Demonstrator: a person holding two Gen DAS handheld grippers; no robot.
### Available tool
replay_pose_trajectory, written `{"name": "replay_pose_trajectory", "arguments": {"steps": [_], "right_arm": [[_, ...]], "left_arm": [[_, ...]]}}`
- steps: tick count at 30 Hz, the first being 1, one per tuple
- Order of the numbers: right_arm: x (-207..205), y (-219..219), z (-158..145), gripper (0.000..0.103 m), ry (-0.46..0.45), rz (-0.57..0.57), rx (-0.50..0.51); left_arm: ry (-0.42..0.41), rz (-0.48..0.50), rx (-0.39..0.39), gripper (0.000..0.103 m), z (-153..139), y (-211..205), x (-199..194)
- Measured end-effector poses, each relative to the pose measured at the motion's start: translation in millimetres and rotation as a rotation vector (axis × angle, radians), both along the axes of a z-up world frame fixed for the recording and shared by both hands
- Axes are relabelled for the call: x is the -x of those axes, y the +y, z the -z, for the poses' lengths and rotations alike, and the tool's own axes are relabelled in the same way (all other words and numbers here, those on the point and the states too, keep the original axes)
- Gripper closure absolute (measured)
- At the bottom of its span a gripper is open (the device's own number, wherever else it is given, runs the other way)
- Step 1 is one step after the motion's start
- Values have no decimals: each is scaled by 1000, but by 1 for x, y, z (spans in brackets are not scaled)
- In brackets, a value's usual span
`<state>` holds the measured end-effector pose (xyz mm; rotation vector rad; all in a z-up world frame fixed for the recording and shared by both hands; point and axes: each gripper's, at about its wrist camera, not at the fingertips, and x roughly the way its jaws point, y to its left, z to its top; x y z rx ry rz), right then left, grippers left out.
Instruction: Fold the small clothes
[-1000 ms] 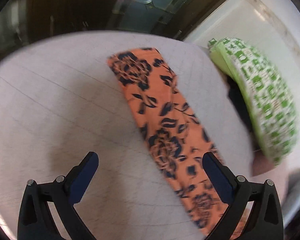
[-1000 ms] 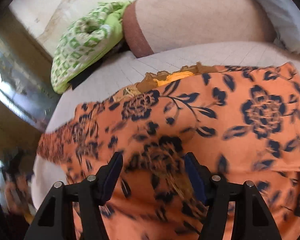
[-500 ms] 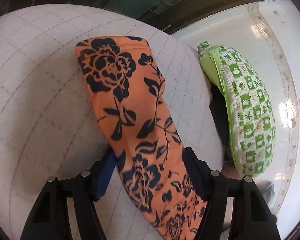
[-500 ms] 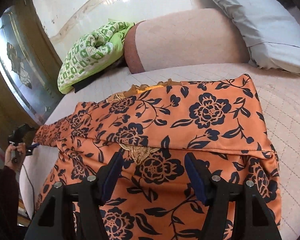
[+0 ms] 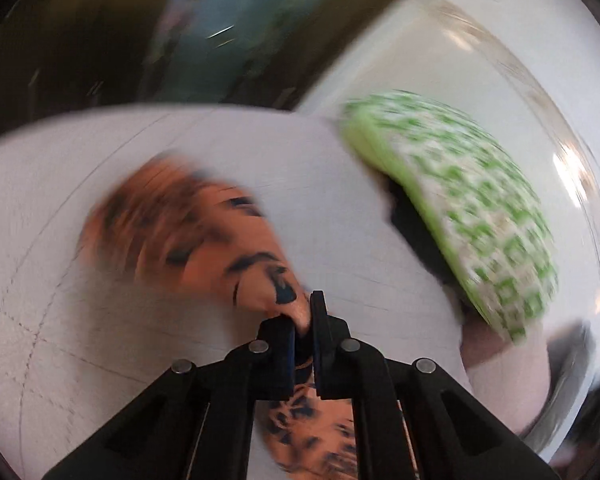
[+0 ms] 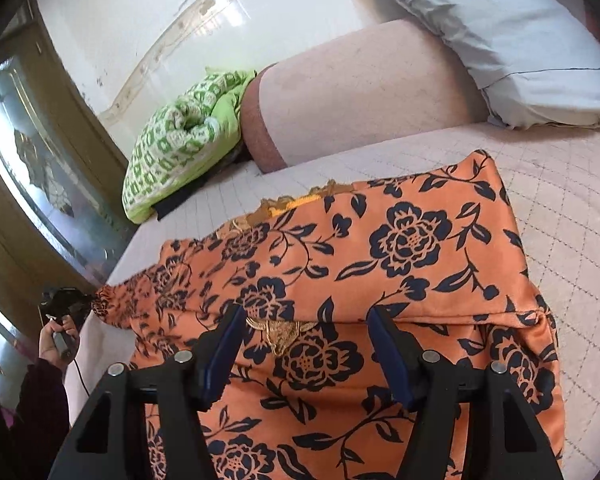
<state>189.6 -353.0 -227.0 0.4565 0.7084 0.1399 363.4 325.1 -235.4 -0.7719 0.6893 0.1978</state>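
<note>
Two grippers work one orange floral garment (image 6: 400, 248), which lies spread on the quilted bed (image 6: 572, 200). The left gripper (image 5: 304, 332) has its fingers (image 5: 321, 320) pressed nearly together, pinching a narrow strip of the garment (image 5: 188, 236); cloth passes between the pads and shows again below them. That view is motion-blurred, so the pattern is smeared. The right gripper (image 6: 304, 344) has its fingers (image 6: 384, 344) spread wide and gripping nothing. It sits just above the garment's folded edge, with a gold embroidered patch (image 6: 278, 330) between the two fingers. Whether the pads touch the cloth cannot be told. A green patterned bundle (image 6: 176, 148) lies at the far end of the bed, beside a pink bolster (image 6: 364, 96) and a grey pillow (image 6: 500, 28).
</note>
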Motion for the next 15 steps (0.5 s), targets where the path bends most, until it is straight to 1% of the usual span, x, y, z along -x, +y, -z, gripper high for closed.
{"name": "replay_pose_trajectory", "arguments": {"steps": [2,4,5,6,8,9,11,12,13,15], "right_arm": [[1,-5,-3,37,-9,16,-14],[2,-12,-6,37,-13,41,-41],[2,-17,-7,36,-17,56,-61],[4,-24,-9,36,-20,75,-85],[7,-35,-12,36,-26,108,-101],[9,-41,-13,36,-32,130,-107],[13,-54,-15,36,-38,167,-123],[15,-61,-14,36,-40,184,-139],[16,-68,-14,36,-41,201,-159],[18,-81,-14,36,-42,231,-186]], "left_arm": [[-41,74,-56,97,-28,-33,-2],[-82,178,-104,97,-58,-79,-4],[-96,232,-137,97,-70,-104,-5],[-113,300,-189,97,-85,-136,-5],[-138,400,-249,97,-100,-184,0],[-154,473,-276,97,-107,-216,3],[-180,585,-292,97,-114,-269,9],[-190,659,-295,97,-114,-302,14],[-198,713,-297,97,-115,-326,18],[-203,851,-304,96,-105,-382,28]]}}
